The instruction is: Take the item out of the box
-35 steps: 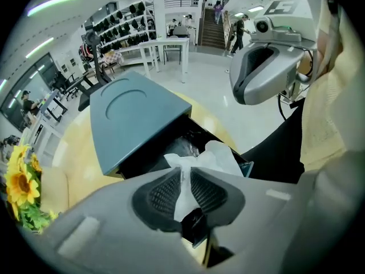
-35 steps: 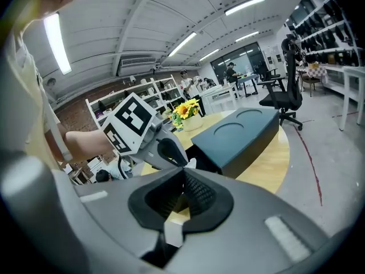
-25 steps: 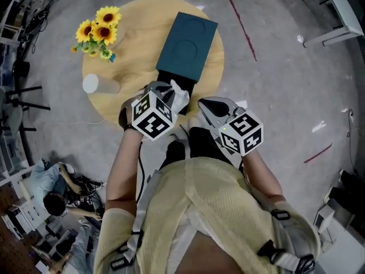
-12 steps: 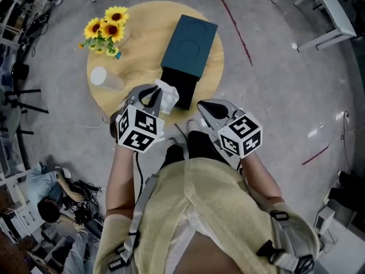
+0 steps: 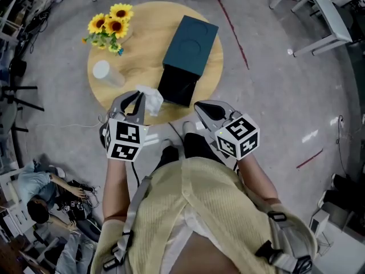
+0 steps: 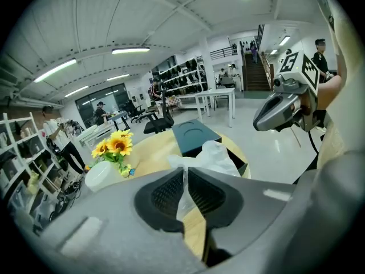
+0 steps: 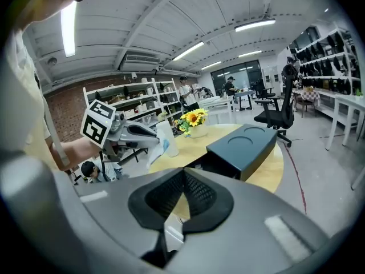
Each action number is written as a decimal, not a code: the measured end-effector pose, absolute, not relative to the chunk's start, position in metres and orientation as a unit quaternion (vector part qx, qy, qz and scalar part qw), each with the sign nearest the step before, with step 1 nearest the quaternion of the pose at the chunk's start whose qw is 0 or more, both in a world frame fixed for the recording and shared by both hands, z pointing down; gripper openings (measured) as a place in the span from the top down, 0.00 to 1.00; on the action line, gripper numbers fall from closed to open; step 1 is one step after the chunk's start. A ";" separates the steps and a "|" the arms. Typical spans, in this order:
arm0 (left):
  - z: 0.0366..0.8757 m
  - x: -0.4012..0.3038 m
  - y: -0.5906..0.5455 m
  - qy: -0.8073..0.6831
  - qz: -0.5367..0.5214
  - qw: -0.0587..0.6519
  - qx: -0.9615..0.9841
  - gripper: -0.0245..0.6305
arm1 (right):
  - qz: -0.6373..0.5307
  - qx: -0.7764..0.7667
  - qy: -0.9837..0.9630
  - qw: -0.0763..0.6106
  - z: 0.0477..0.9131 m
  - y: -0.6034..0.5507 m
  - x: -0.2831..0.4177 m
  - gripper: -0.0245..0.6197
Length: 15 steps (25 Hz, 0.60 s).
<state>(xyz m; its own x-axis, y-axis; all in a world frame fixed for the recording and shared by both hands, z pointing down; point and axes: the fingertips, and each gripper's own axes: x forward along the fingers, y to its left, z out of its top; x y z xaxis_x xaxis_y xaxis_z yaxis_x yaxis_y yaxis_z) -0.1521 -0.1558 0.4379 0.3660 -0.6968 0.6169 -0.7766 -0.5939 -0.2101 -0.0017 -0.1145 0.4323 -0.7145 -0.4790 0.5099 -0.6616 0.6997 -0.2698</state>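
Note:
A dark teal box (image 5: 190, 49) lies on the round wooden table (image 5: 142, 33), its open black end (image 5: 178, 88) facing me. My left gripper (image 5: 136, 97) is shut on a crumpled white plastic bag (image 5: 151, 97), held over the table's near edge just left of the opening. In the left gripper view the thin bag (image 6: 208, 157) is pinched between the pads (image 6: 165, 194), with the box (image 6: 195, 137) beyond. My right gripper (image 5: 201, 106) hovers off the table's near edge by the box's open end. Its jaws are shut with nothing between them, its pads (image 7: 197, 194) meeting.
Sunflowers (image 5: 109, 23) in a pot stand at the table's far left, with a white cup (image 5: 106, 73) lying on its side nearer me. Office chairs, desks and shelves ring the table on the grey floor (image 5: 285, 113). A person (image 5: 34, 204) sits low at the left.
My left gripper has moved left and away from the box's open end, carrying the white bag with it. The right gripper has shifted only slightly.

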 end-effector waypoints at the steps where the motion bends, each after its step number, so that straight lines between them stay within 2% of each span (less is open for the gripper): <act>1: 0.438 -0.157 -0.153 -0.452 0.342 0.060 0.821 0.91 | 0.222 0.317 -0.899 0.204 0.432 -0.114 -0.003 0.96; 15: 0.448 -0.211 -0.122 -0.502 0.359 0.088 0.781 0.91 | 0.211 0.320 -0.901 0.201 0.425 -0.115 -0.012 0.96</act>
